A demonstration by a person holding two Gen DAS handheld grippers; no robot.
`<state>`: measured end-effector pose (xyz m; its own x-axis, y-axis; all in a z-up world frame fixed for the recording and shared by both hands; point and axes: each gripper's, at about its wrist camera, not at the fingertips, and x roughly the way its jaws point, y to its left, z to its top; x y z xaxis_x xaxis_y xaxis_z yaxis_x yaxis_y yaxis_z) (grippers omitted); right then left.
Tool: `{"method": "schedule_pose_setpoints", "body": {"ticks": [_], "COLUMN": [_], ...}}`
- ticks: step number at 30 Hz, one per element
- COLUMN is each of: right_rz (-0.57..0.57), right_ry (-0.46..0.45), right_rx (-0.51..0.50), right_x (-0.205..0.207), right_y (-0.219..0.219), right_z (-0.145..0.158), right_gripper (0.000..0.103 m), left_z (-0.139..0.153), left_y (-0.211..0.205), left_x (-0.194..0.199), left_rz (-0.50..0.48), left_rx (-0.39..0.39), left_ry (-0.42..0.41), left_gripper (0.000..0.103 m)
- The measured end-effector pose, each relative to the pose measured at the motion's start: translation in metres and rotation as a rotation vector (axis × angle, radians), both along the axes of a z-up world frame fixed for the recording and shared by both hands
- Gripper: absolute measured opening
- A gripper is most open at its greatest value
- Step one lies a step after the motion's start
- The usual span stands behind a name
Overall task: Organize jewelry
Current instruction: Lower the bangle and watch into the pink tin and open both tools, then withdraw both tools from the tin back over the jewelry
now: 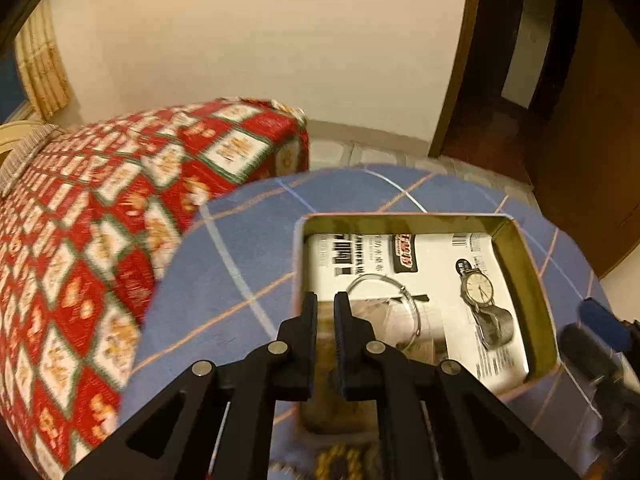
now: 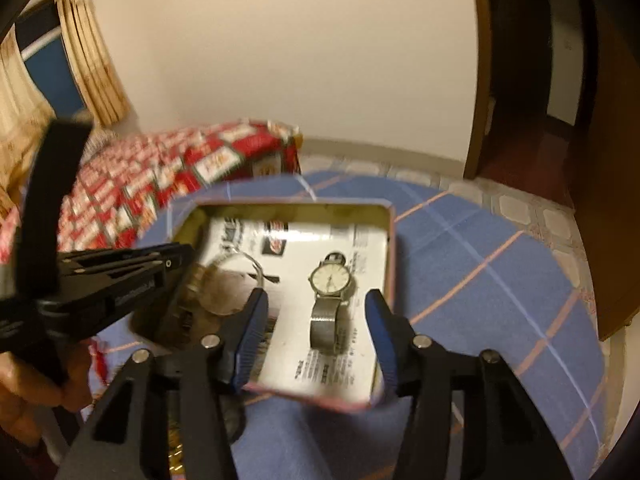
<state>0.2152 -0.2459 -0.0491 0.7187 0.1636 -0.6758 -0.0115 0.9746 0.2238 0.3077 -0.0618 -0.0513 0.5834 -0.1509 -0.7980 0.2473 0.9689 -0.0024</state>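
Round table with blue plaid cloth (image 2: 500,280) carries an open tin (image 2: 390,240) lined with printed paper. Inside: wristwatch (image 2: 330,280) toward the tin's right wall, thin silver bangle (image 1: 384,304) toward its left.

Step looks like placing pieces into the tin; watch reads as just set down. Next likely needs another piece fetched from outside the tin.

Right gripper (image 2: 316,320): jaws roughly half open, straddling the watch band, not pressing it. Left gripper (image 1: 326,312): jaws nearly closed, empty, over the tin's left edge.

Warm, dim indoor light – motion blur throughout, fisheye bending and dark vignetting at the edges
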Motion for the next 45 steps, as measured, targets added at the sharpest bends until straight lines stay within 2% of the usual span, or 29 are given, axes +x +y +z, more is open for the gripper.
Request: {"method": "schedule_pose_setpoints", "body": {"ticks": [4, 8, 11, 16, 18, 24, 30, 35, 36, 38, 39, 45], "right_rz": [-0.045, -0.058, -0.054, -0.050, -0.050, -0.048, -0.038, -0.025, -0.021, -0.013, -0.009, 0.015], "right_ry": [-0.037, -0.032, -0.010, -0.003, -0.005, -0.013, -0.026, -0.025, -0.023, -0.015, -0.010, 0.051], "right_rx": [0.006, 0.008, 0.028, 0.044, 0.045, 0.050, 0.026, 0.009, 0.005, -0.015, -0.032, -0.072], "right_x": [-0.039, -0.065, -0.078, -0.099, -0.106, -0.129, -0.147, -0.154, -0.154, -0.155, -0.155, -0.154], "right_y": [-0.007, 0.001, 0.010, 0.027, 0.035, 0.045, 0.052, 0.060, 0.062, 0.065, 0.067, 0.070], "right_z": [0.018, 0.016, 0.008, 0.004, 0.004, 0.004, 0.002, -0.001, -0.002, -0.007, -0.010, -0.033], "right_gripper": [0.054, 0.054, 0.054, 0.054, 0.054, 0.056, 0.056, 0.056, 0.057, 0.067, 0.068, 0.069], "left_z": [0.014, 0.016, 0.014, 0.013, 0.015, 0.021, 0.020, 0.017, 0.015, 0.008, 0.004, -0.026], "left_y": [0.027, 0.045, 0.050, 0.055, 0.058, 0.061, 0.062, 0.068, 0.072, 0.082, 0.087, 0.128], "left_x": [-0.037, -0.086, -0.111, -0.144, -0.158, -0.188, -0.208, -0.217, -0.219, -0.222, -0.223, -0.236], "left_rz": [0.025, 0.060, 0.077, 0.113, 0.133, 0.147, 0.138, 0.139, 0.140, 0.135, 0.131, 0.116], "left_rx": [-0.042, -0.012, -0.006, -0.016, -0.003, 0.017, 0.083, 0.086, 0.080, 0.065, 0.061, 0.071], "left_ry": [-0.031, -0.083, -0.088, -0.098, -0.130, -0.170, -0.210, -0.212, -0.208, -0.196, -0.190, -0.143], "left_gripper": [0.010, 0.011, 0.017, 0.056, 0.061, 0.063, 0.064, 0.065, 0.067, 0.069, 0.069, 0.069]}}
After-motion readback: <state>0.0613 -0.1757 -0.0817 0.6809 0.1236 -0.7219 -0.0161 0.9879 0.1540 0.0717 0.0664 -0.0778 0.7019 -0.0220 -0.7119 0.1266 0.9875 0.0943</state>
